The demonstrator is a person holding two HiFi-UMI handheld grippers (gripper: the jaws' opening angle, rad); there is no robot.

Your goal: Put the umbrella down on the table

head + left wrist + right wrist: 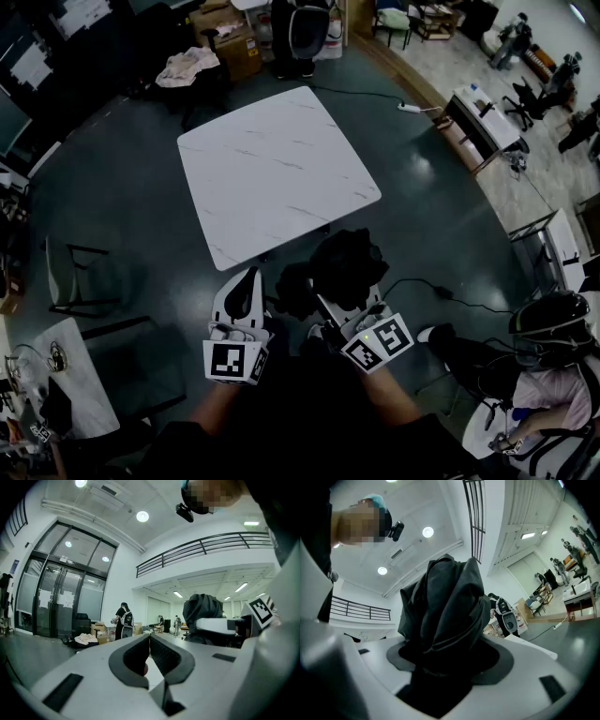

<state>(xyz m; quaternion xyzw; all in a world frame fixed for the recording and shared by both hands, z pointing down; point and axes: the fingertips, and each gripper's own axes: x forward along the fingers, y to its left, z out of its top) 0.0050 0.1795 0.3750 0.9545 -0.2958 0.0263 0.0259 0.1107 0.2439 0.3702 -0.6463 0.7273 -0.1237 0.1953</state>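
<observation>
A folded black umbrella [349, 267] is held off the near edge of the white marble table [277, 169], above the floor. My right gripper [330, 305] is shut on it, jaws wide around the bundled fabric. In the right gripper view the umbrella [445, 616] fills the gap of the right gripper [447, 663] and stands up from it. My left gripper [246, 284] hovers beside it on the left, just short of the table edge, and holds nothing. In the left gripper view the left gripper [150, 641] has its tips together, and the umbrella [202, 609] shows at right.
A chair [80, 277] and a small side table [75, 375] stand at the left. A seated person [553, 375] is at lower right. Beyond the table are cardboard boxes [234, 47], a power strip [410, 108] on the floor and a desk [483, 117].
</observation>
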